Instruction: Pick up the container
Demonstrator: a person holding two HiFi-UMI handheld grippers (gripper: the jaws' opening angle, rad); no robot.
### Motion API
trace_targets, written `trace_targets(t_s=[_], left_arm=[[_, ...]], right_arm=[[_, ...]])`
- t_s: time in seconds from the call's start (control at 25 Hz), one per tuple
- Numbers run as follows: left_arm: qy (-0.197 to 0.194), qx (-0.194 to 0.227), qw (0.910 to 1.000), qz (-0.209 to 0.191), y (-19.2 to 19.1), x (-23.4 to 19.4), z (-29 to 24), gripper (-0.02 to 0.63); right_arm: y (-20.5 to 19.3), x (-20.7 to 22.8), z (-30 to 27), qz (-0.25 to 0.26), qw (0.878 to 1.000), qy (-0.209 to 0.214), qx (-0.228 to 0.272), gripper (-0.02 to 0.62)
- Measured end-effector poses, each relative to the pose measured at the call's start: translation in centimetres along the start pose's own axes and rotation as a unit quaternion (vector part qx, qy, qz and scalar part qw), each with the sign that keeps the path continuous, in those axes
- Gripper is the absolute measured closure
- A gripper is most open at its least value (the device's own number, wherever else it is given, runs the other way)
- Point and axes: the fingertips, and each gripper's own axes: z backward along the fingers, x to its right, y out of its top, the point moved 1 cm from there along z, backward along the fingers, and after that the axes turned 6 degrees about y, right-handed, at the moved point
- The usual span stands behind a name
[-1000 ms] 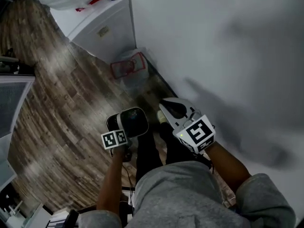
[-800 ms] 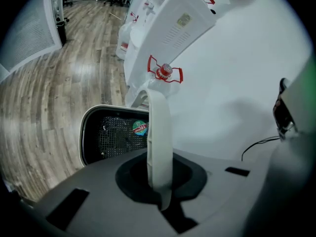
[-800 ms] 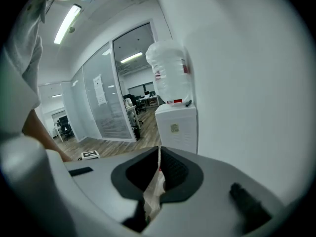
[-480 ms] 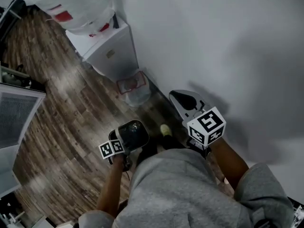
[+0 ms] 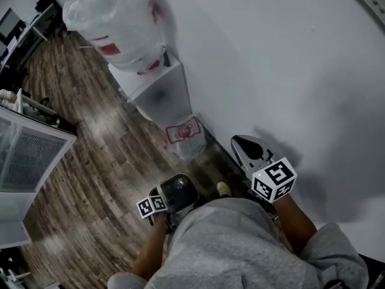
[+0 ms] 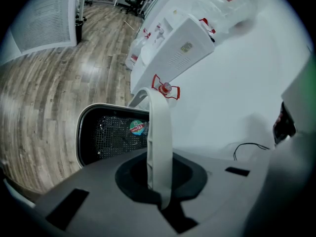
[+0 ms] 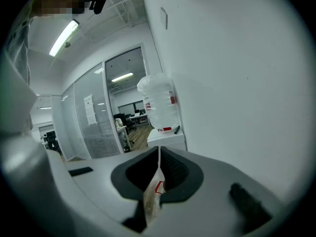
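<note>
In the head view my left gripper (image 5: 166,203) holds a dark mesh container (image 5: 178,191) with a white rim, low in front of the person's grey top. The left gripper view shows the jaws (image 6: 159,174) shut on the container's white handle (image 6: 159,127), with the mesh body (image 6: 106,132) hanging just beyond. My right gripper (image 5: 243,144) is raised close to the white wall (image 5: 289,71). In the right gripper view its jaws (image 7: 158,174) are shut with nothing between them.
A white water dispenser (image 5: 159,92) stands against the wall with a large clear jug (image 5: 120,20) on top. A clear empty jug with a red label (image 5: 187,136) lies on the wooden floor beside it. A white louvred unit (image 5: 27,155) stands at the left.
The head view has swung up, so the dispenser and its jug show in full and both grippers sit lower in the frame. The left gripper keeps its hold on the container.
</note>
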Motion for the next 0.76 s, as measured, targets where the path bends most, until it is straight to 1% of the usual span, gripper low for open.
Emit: trace_targets(t_s=[0.2, 0.44, 0.76], left_arm=[[-0.003, 0.001, 0.9996, 0.029, 0.3, -0.8, 0.2, 0.591], [-0.003, 0.004, 0.9982, 0.059, -0.4, -2.0, -0.2, 0.589], [-0.004, 0.019, 0.9973, 0.070, -0.4, -2.4, -0.4, 0.589]], right_arm=[[0.7, -0.4, -0.6, 0.004, 1.000, 0.002, 0.007, 0.565], [-0.2, -0.5, -0.6, 0.005, 1.000, 0.002, 0.000, 0.565], [-0.1, -0.9, -0.5, 0.013, 1.000, 0.002, -0.001, 0.563]])
